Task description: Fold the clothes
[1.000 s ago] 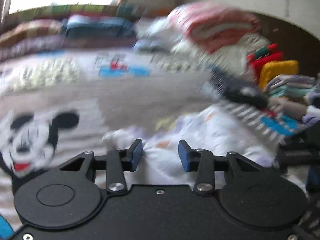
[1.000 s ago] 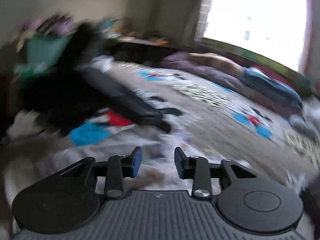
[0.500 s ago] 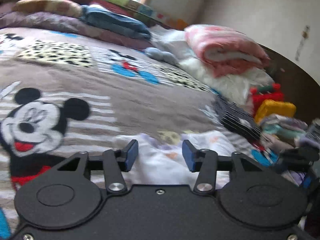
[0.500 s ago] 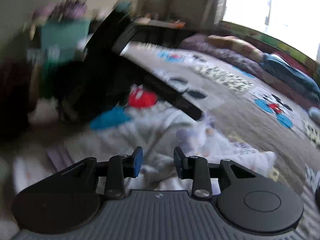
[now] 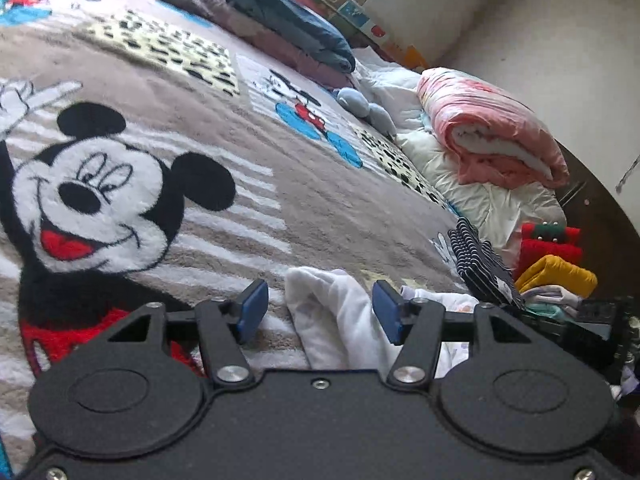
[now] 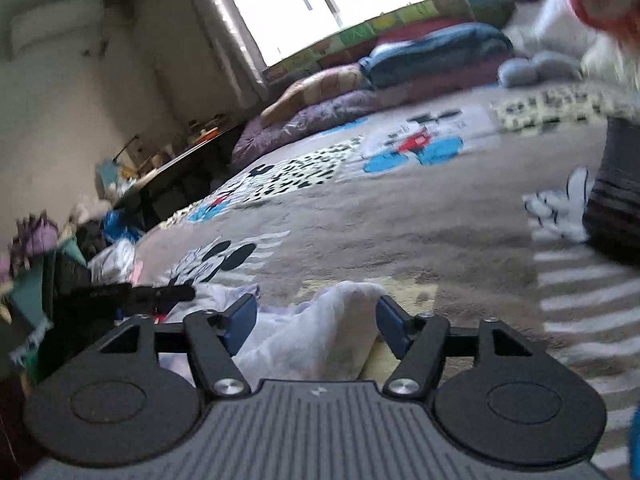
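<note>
A white printed garment [image 5: 340, 320] lies crumpled on a Mickey Mouse blanket [image 5: 200, 184]. My left gripper [image 5: 320, 312] is open, with a fold of the garment standing between its blue pads, which do not touch it. In the right wrist view the same garment [image 6: 316, 332] rises between the open pads of my right gripper [image 6: 316, 320]. The other gripper [image 6: 120, 296] shows dark at the left of the right wrist view.
A striped dark garment [image 5: 480, 264] lies to the right. Folded red, yellow and pale clothes [image 5: 556, 268] are stacked at the far right. A rolled pink quilt [image 5: 492, 136] and a blue bundle [image 5: 296, 28] lie at the back by the window.
Both grippers have opened wider and dropped low to the blanket, each now straddling a raised fold of the white garment. Both views swung right across the bed.
</note>
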Motion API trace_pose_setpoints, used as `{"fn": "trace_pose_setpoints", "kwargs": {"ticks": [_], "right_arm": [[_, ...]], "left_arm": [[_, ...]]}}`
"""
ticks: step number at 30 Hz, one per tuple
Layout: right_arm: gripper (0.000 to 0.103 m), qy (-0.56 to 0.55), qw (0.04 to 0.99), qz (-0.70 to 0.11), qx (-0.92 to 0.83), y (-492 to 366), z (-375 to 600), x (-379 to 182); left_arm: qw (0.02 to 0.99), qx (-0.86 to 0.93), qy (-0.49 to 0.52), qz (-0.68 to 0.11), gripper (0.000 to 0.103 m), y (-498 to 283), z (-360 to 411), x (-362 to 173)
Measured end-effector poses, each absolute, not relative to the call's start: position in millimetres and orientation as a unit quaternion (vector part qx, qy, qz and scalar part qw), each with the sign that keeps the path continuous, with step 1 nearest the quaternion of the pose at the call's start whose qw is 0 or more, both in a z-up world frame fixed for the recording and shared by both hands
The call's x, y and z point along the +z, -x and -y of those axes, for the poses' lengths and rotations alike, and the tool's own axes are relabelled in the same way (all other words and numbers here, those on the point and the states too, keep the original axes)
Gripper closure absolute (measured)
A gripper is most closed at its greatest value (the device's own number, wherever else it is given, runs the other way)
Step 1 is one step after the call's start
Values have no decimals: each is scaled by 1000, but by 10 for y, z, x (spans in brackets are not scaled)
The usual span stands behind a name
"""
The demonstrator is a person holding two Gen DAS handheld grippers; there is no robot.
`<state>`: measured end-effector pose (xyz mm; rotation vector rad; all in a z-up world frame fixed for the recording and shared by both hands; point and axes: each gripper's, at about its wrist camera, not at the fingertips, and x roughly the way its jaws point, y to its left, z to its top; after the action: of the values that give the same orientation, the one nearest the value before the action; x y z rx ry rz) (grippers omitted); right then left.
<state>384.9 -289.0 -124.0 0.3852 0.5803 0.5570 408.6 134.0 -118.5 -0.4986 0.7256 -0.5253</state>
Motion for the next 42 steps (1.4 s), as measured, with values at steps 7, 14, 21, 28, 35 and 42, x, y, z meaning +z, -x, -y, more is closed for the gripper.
{"fn": "trace_pose_setpoints", "kwargs": {"ticks": [7, 14, 21, 28, 35, 42], "right_arm": [[32, -266, 866, -311, 288, -4257, 2997, -1496], [43, -257, 852, -338, 305, -4404, 2846, -1695], [69, -232, 863, -310, 325, -4262, 2792, -1530], [70, -187, 892, -218, 349, -3794, 2749, -933], [70, -129, 905, -159, 373, -3063, 2667, -443], [70, -110, 907, -139, 381, -2372, 2631, -289]], "left_arm": [[857, -262, 234, -379, 42, -4301, -1225, -1325], [847, -294, 227, -381, 64, -4390, -1193, -1355], [874, -325, 195, -304, 74, -4105, -1118, -1040], [903, -346, 151, -206, 74, -3486, -1080, -521], [916, -352, 105, -159, 74, -2781, -1042, -213], [920, -357, 65, -148, 75, -2117, -1017, -192]]}}
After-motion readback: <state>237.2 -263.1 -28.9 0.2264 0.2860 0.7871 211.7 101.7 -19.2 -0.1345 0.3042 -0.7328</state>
